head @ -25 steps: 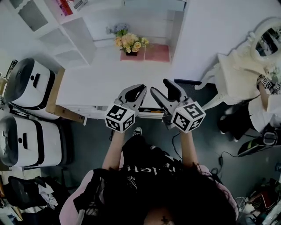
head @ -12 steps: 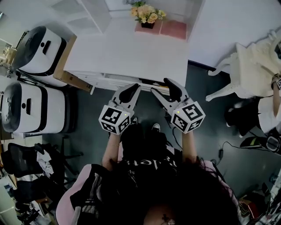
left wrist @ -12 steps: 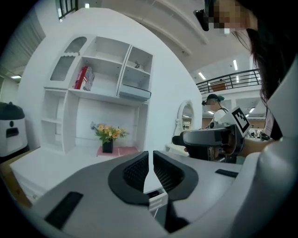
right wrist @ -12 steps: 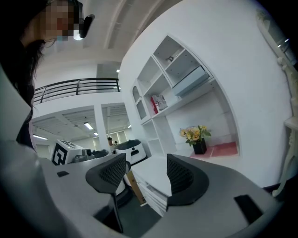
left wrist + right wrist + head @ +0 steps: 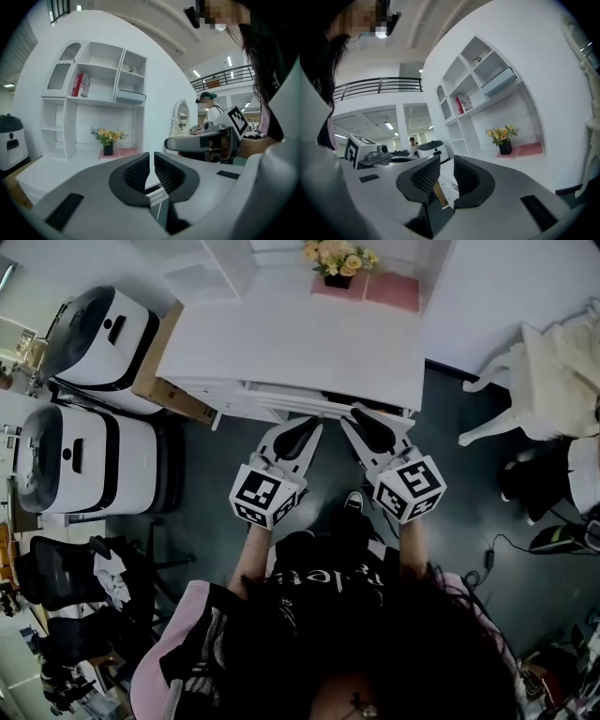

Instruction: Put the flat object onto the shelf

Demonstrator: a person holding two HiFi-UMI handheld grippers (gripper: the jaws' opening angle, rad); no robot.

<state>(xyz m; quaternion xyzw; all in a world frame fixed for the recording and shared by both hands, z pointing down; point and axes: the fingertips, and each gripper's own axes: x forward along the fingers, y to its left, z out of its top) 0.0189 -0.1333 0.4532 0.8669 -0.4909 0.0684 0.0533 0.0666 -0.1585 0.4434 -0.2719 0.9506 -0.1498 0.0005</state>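
Note:
The flat pink object point(image 5: 394, 292) lies at the back of the white desk point(image 5: 281, 343), right of a flower pot point(image 5: 337, 257); it also shows in the left gripper view point(image 5: 124, 152) and the right gripper view point(image 5: 527, 150). The white shelf unit point(image 5: 93, 101) point(image 5: 478, 105) rises behind the desk. My left gripper point(image 5: 302, 425) point(image 5: 151, 159) hovers at the desk's front edge, shut on nothing. My right gripper point(image 5: 361, 420) point(image 5: 446, 165) hangs beside it; its jaws have just been closing, a small gap is left, and nothing is between them.
Two white round appliances point(image 5: 94, 334) point(image 5: 70, 460) stand left of the desk beside a cardboard box point(image 5: 164, 381). A white chair point(image 5: 553, 362) stands to the right. A red book point(image 5: 80, 84) sits on an upper shelf. A drawer with papers shows under the desk front.
Both grippers have sunk and now sit at the desk's front edge, with the desk higher in the head view. The right jaws have narrowed from wide open.

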